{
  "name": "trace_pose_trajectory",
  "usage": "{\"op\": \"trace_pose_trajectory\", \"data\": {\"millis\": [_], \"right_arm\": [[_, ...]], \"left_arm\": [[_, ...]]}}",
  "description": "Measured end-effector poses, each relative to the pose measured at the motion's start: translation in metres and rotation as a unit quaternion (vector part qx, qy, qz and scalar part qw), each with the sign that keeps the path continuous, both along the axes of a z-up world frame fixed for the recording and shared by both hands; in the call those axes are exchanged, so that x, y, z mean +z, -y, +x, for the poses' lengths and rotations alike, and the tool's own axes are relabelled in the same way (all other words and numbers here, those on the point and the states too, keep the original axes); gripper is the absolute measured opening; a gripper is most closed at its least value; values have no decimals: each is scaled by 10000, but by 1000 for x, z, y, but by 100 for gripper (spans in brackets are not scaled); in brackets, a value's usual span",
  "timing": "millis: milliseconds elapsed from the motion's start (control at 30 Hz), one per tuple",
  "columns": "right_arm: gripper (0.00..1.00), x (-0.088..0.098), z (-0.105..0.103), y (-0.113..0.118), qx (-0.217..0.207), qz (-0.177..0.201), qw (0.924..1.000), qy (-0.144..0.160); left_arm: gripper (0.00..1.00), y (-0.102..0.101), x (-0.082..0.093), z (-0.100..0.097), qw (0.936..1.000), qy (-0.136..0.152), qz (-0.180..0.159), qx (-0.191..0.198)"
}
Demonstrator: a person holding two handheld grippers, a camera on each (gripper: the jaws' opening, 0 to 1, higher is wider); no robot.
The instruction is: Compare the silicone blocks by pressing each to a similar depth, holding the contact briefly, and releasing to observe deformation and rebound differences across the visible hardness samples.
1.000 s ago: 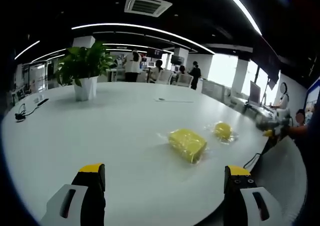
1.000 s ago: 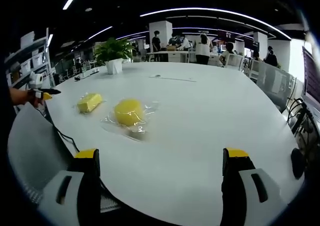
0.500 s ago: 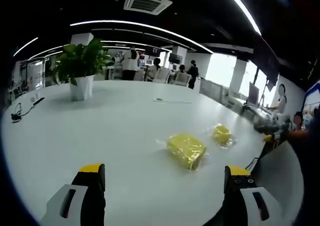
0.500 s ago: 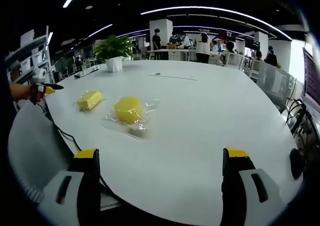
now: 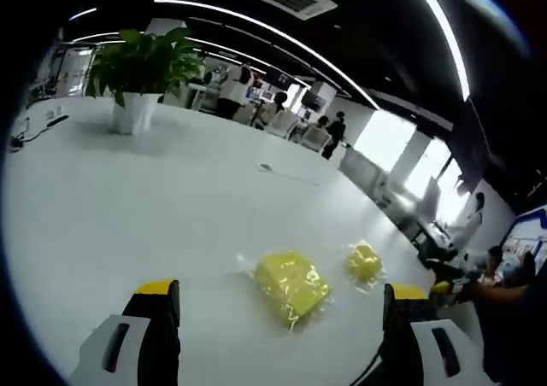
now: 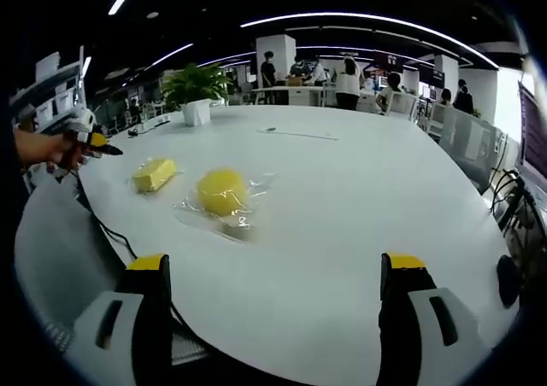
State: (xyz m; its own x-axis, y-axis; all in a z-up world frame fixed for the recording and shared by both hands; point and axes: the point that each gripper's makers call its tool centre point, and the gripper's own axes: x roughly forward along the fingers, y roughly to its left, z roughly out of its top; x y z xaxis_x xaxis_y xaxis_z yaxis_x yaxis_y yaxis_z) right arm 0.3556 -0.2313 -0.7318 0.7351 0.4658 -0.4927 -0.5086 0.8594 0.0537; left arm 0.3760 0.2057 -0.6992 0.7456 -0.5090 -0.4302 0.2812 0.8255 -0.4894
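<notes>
Two yellow silicone blocks in clear wrap lie on the white table [image 5: 128, 198]. In the left gripper view the bigger block [image 5: 291, 285] sits just ahead, between my open jaws, and a smaller block [image 5: 365, 262] lies right of it. My left gripper [image 5: 280, 290] hovers above the table, touching nothing. In the right gripper view a rounded block [image 6: 222, 191] lies ahead on the left and a rectangular block [image 6: 154, 173] further left. My right gripper [image 6: 275, 265] is open and apart from both. A hand holds the left gripper [image 6: 92, 140] beyond the table's left edge.
A potted plant [image 5: 137, 70] [image 6: 195, 87] stands at the far side of the table [image 6: 359, 190]. A black cable [image 6: 111, 232] hangs over the near left edge beside a grey chair [image 6: 51, 249]. People sit at desks in the background.
The left gripper view has tilted and come closer, so the bigger block now sits lower between the jaws. In the right gripper view the left gripper has shifted slightly toward the table. Blocks unmoved.
</notes>
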Motion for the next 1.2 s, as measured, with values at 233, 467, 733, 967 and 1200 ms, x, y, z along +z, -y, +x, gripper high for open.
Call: {"op": "trace_pose_trajectory", "data": {"millis": [233,467,733,967,1200], "right_arm": [[97,-3,-2,-1,-5,20,10000,-41],[96,-4,-2,-4,-15,77,10000,-54],[96,-6,-4,-4,-62,111,9999,-66],[96,-4,-6,-3,-83,98,9999,-81],[96,-5,-9,-2,-111,92,9998,-97]], "left_arm": [[100,6,-18,21,9982,-428,-343,257],[100,16,-39,32,9883,-1085,-991,418],[89,34,-49,40,9798,-1345,-1430,369],[73,44,-61,46,9754,-1613,-1477,268],[56,49,-68,54,9740,-1856,-1296,106]]}}
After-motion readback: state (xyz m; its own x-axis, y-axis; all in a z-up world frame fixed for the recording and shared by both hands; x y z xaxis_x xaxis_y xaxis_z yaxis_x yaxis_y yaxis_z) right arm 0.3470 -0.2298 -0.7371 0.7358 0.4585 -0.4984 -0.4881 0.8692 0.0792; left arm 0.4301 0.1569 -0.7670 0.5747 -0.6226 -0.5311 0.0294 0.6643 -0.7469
